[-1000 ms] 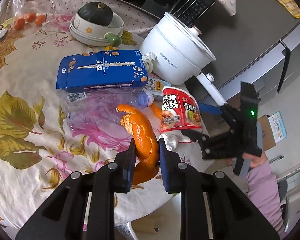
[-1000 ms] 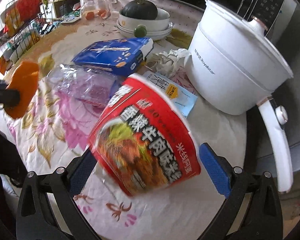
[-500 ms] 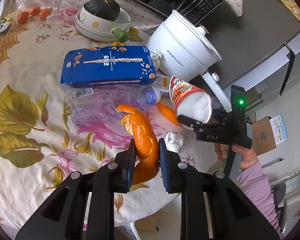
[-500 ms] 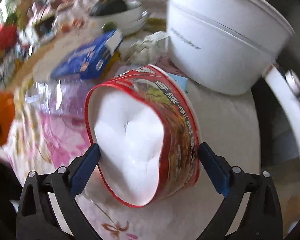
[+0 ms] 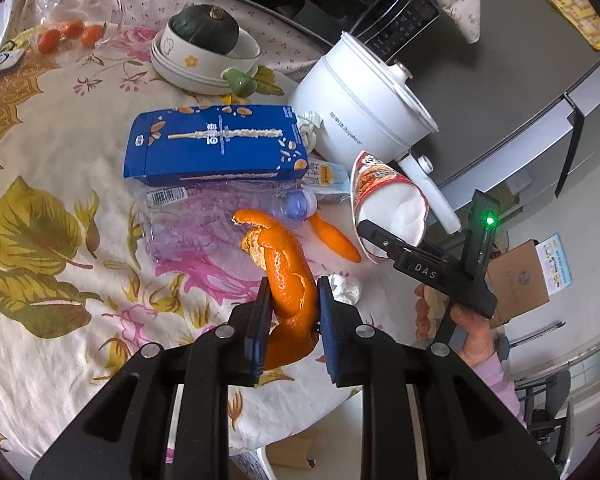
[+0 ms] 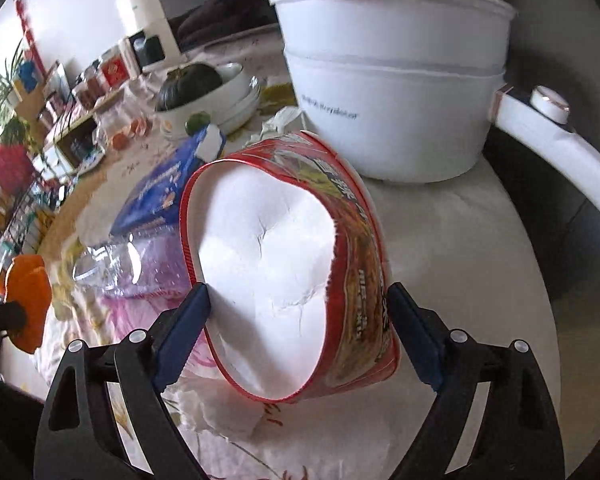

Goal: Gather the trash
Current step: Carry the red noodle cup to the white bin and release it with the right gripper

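Observation:
My left gripper (image 5: 291, 294) is shut on a long curl of orange peel (image 5: 284, 264), held just above the flowered tablecloth (image 5: 60, 184). My right gripper (image 6: 298, 292) has a red instant-noodle cup (image 6: 352, 240) between its blue pads. Its jaws are closing, and the pads press the cup's sides into an oval. The cup is tipped with its white inside facing the right wrist camera. In the left wrist view the same cup (image 5: 388, 204) hangs near the table's right edge, with a hand on the gripper below it.
On the cloth lie a blue carton (image 5: 216, 144), a crushed clear bottle (image 5: 204, 220), another peel piece (image 5: 334, 236), a crumpled tissue (image 5: 344, 286) and a small packet (image 5: 326, 178). A white electric pot (image 5: 364, 116) stands behind the cup. Stacked bowls with a squash (image 5: 208, 48) stand at the back.
The right gripper rolled the noodle cup over, so its open mouth now faces the camera, and narrowed onto its sides. The left gripper and peel stayed put.

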